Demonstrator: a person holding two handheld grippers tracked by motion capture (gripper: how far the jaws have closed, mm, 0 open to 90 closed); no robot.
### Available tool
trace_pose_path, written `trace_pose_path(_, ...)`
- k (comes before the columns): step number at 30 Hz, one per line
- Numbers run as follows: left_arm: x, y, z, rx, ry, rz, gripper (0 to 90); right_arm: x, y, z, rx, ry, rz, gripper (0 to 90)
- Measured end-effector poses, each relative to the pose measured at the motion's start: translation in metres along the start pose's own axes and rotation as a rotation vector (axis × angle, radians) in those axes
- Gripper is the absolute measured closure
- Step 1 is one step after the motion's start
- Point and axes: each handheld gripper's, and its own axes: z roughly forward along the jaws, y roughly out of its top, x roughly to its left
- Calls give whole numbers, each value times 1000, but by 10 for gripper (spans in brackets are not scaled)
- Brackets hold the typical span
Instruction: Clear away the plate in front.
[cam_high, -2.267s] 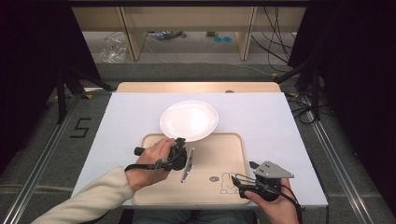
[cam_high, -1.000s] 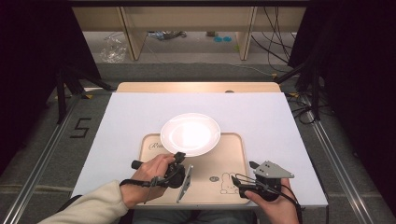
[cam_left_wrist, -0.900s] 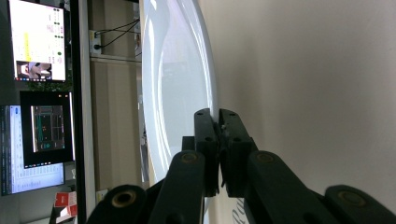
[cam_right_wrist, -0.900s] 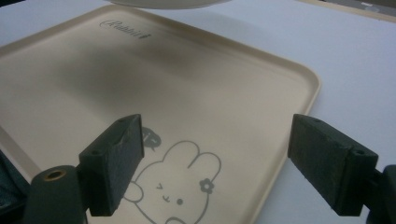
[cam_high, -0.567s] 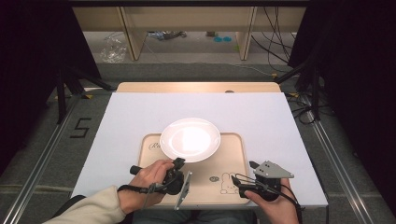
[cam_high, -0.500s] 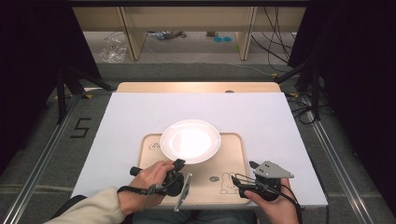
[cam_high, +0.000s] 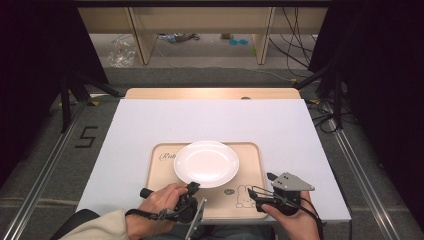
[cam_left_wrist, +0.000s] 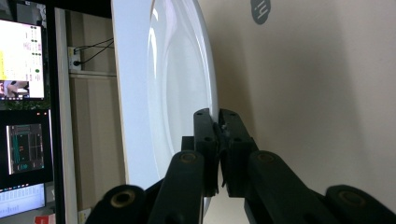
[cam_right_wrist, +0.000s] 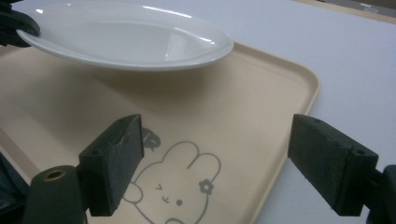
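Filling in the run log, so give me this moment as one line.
left gripper: shut on plate rim | plate: held over tray, seemingly lifted | right gripper: open, empty, near tray's rabbit drawing | tray: on white table

A lab: monitors (cam_left_wrist: 25, 98), floor cables (cam_high: 300, 47), curtained rig.

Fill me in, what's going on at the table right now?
A person's left tongs are clamped on the near rim of a white plate, holding it over the beige tray with the rabbit drawing; the right gripper view shows the plate off the tray. The right tongs hang open over the tray's near right corner, holding nothing.
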Motion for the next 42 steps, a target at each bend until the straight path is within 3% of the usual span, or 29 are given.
trace_pose_path(17,-3,1,9,-16,-43,-16,862,0,0,1,-8,3,-3,195)
trace_pose_path(25,-3,-2,11,-46,-82,-74,867,0,-1,1,-8,7,0,194)
trace_pose_path(27,0,-3,11,-67,-111,-118,864,0,0,1,-1,4,-1,194)
trace_pose_path(29,1,-5,12,-78,-143,-159,843,0,0,1,-1,3,1,195)
trace_pose_path(32,0,-7,16,-69,-178,-176,809,0,-1,1,-8,4,-1,195)
trace_pose_path(37,2,-10,17,-77,-187,-207,717,0,0,0,0,2,-2,194)
trace_pose_path(39,3,-11,18,-86,-169,-218,630,0,-1,1,-10,4,0,195)
trace_pose_path(42,4,-14,18,-99,-190,-240,561,0,-1,1,-10,3,-3,194)
